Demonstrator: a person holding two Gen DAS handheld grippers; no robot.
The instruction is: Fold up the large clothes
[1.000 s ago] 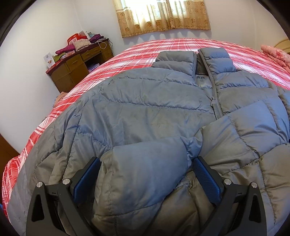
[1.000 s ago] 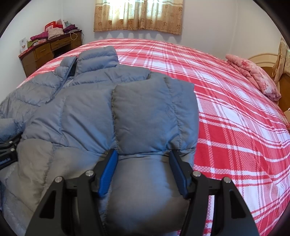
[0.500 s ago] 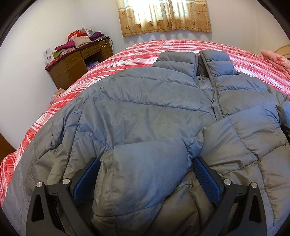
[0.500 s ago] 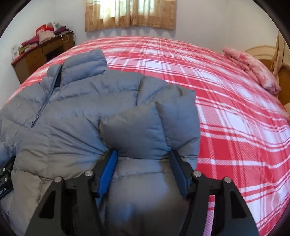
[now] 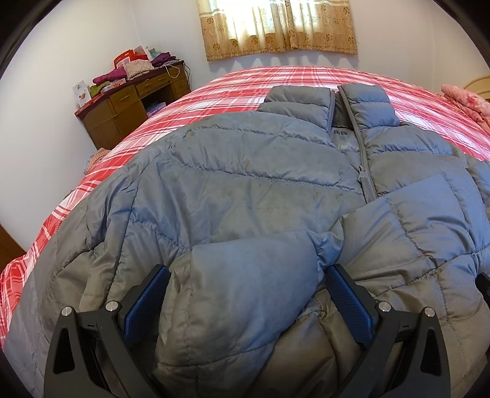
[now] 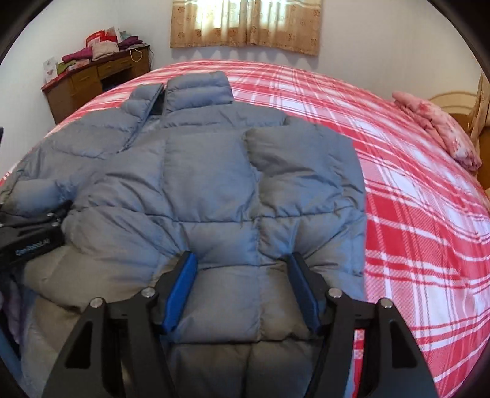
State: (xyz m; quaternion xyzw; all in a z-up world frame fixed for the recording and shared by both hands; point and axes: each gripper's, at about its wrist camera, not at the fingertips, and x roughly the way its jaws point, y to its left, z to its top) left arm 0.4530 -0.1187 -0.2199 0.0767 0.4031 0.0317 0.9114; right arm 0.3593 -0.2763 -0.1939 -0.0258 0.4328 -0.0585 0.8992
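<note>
Your grey puffer jacket [image 5: 245, 189] lies front-up on the bed [image 6: 413, 214], over the red-and-white checked cover. Its long axis runs straight away from you: the collar [image 5: 330, 104] points toward the far wall and the curtained window [image 5: 275, 27], the hem sits nearest you. The zip [image 5: 364, 171] runs along that same line and is closed up to the chest, with the collar flaps open above it.

Your left gripper [image 5: 248, 294] has the end of a sleeve bulging between its blue pads [image 5: 144, 303], which press the puffy fabric from both sides, so it is clamped on that sleeve. The sleeve lies folded in over the jacket's front.

Your right gripper [image 6: 242, 287] straddles a folded-in panel of the jacket. Its jaws are opening, with the fabric between them; the blue pad [image 6: 180, 294] on the left side looks close against the cloth, but you cannot tell for sure whether the grip has let go yet. In the right wrist view your left gripper's black body [image 6: 30, 238] sits just beside, at the jacket's left edge.

On the right, the jacket's folded edge is straight, and beyond it the cover is open as far as a pink bundle of fabric [image 6: 438, 128] near the headboard. On the left, only a narrow strip of cover shows past the jacket before the bed's edge; a wooden desk [image 5: 122, 113] piled with clothes stands well apart by the wall.
</note>
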